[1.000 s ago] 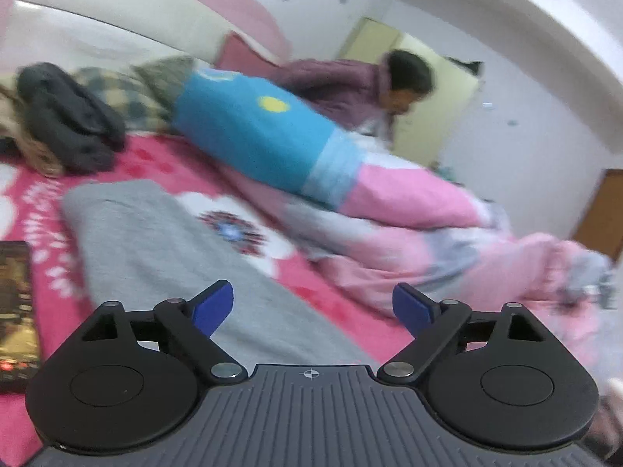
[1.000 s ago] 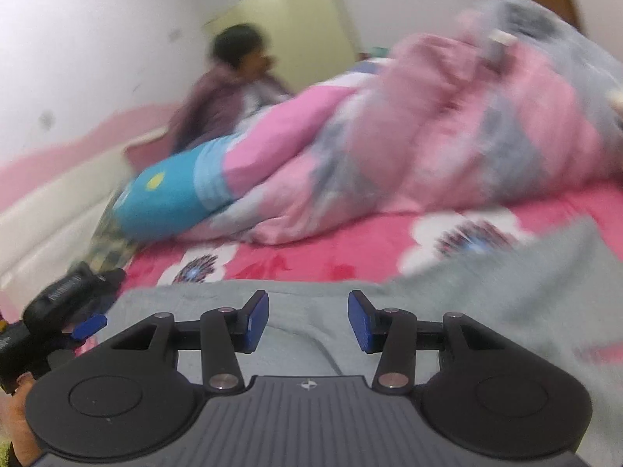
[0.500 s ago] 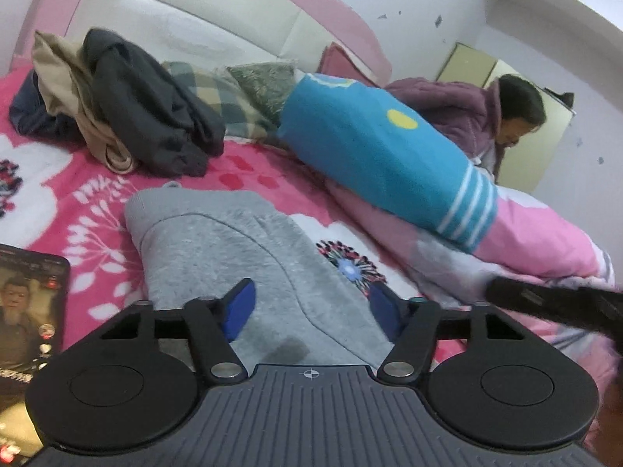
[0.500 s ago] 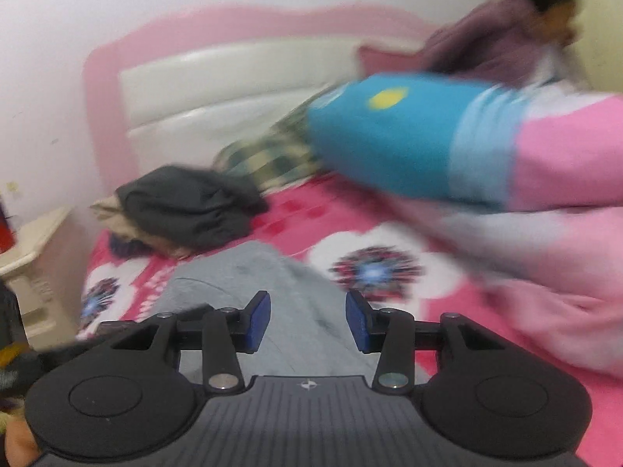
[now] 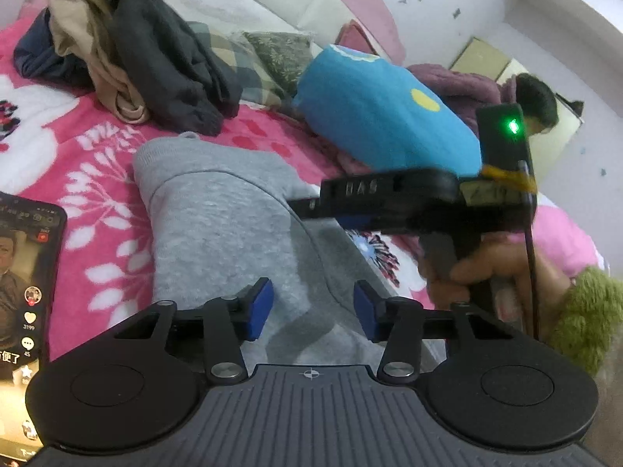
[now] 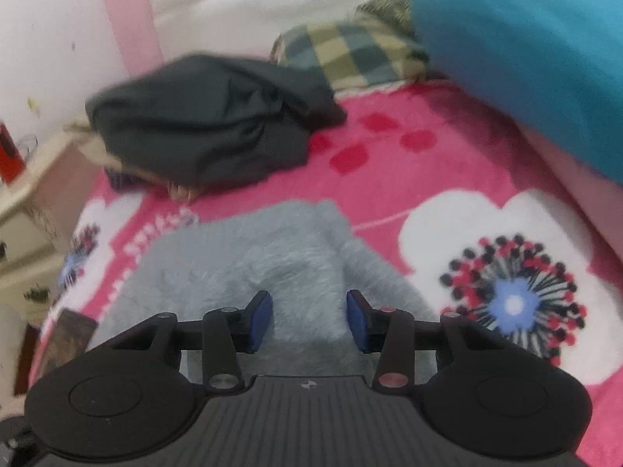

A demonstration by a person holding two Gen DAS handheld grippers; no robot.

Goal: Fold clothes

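Both wrist cameras look low and close along the bed (image 5: pixel 97 179) toward the headboard (image 6: pixel 241 7); both share the grey garment (image 5: pixel 226 225) and dark clothes pile (image 6: pixel 210 132).

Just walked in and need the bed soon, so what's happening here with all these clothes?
A person is folding clothes with a handheld gripper in each hand. A grey sweatshirt lies flat on the pink floral bedspread. Both the left gripper and right gripper are open above it, holding nothing. A heap of dark and beige clothes waits near the headboard, and a phone lies beside the sweatshirt.
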